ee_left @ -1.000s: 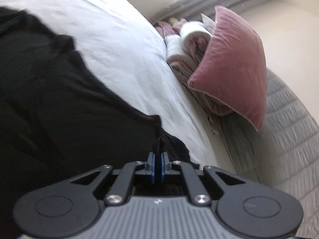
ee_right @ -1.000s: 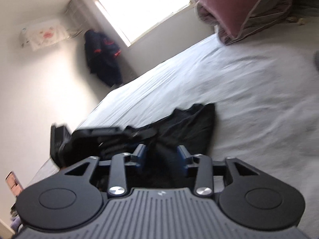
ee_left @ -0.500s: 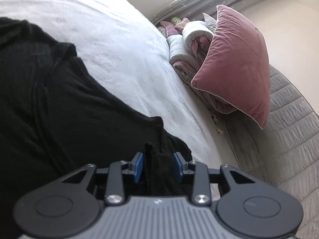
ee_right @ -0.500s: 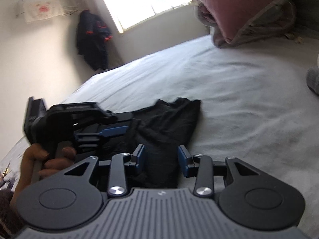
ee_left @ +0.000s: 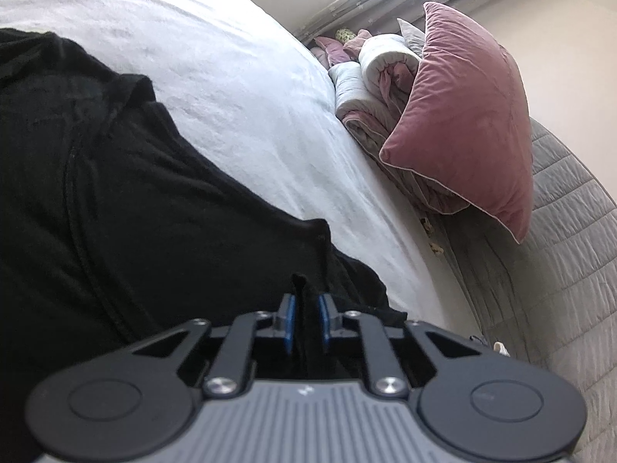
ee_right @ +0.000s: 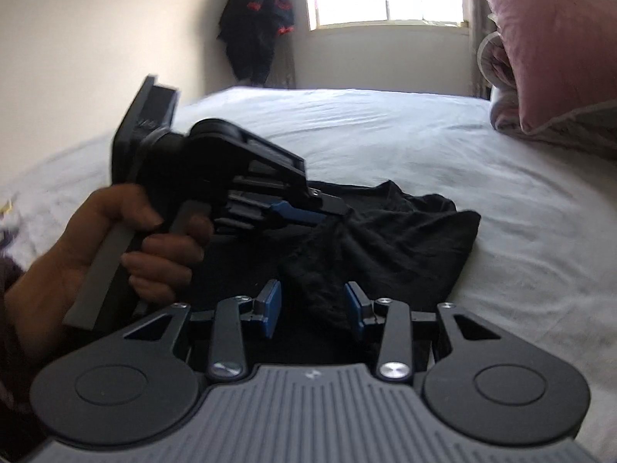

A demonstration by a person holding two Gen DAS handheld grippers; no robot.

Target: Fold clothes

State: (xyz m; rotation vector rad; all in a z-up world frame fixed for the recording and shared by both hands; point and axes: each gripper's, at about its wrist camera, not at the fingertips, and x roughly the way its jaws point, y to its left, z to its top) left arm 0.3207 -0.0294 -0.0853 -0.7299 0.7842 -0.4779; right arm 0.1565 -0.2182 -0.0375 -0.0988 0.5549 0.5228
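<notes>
Looking along your right tool (ee_right: pixel 311 310), you have the black shirt (ee_right: pixel 385 247) lying straight ahead on the bed (ee_right: pixel 520 231), bunched, with its long axis running away from you and to the right toward the pink pillow (ee_right: pixel 551 50). Your right tool stands partly open with cloth lying between the blue pads but not pressed, so it holds nothing. Your left tool (ee_left: pixel 306 322) is closing on a raised ridge of the shirt's near edge, and the fabric sits between its pads; from the right view that same left tool (ee_right: pixel 327 212) comes in from the left and meets the shirt at its left corner. So your left hand (ee_right: pixel 127 247) is the nearer one; the free hem lies ahead and right of your right tool.
</notes>
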